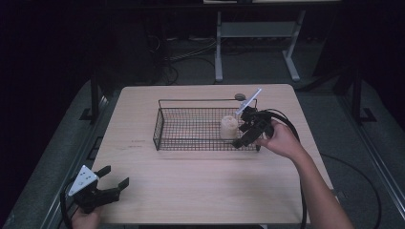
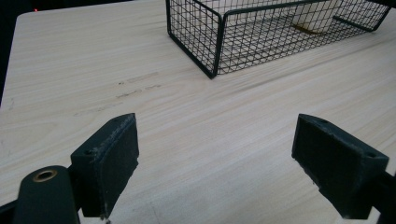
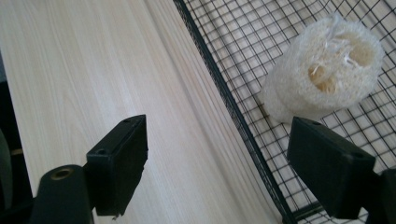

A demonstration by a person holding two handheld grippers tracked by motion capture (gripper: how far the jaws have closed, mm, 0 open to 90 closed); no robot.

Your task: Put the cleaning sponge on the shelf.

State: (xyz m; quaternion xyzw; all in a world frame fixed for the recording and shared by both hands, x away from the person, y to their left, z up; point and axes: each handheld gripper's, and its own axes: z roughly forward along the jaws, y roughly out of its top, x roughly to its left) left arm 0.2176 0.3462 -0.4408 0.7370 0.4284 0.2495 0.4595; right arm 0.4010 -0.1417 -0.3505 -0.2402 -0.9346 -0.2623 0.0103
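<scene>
High view: wire basket mid-table; loofah piece upright inside its right end; right gripper at basket's right rim, just beside loofah; left gripper at near-left table corner, jaws wide, empty. Left gripper view: jaws wide over bare wood; basket ahead. Right gripper view: jaws wide, straddling basket rim, holding nothing; loofah on mesh near one jaw.
</scene>
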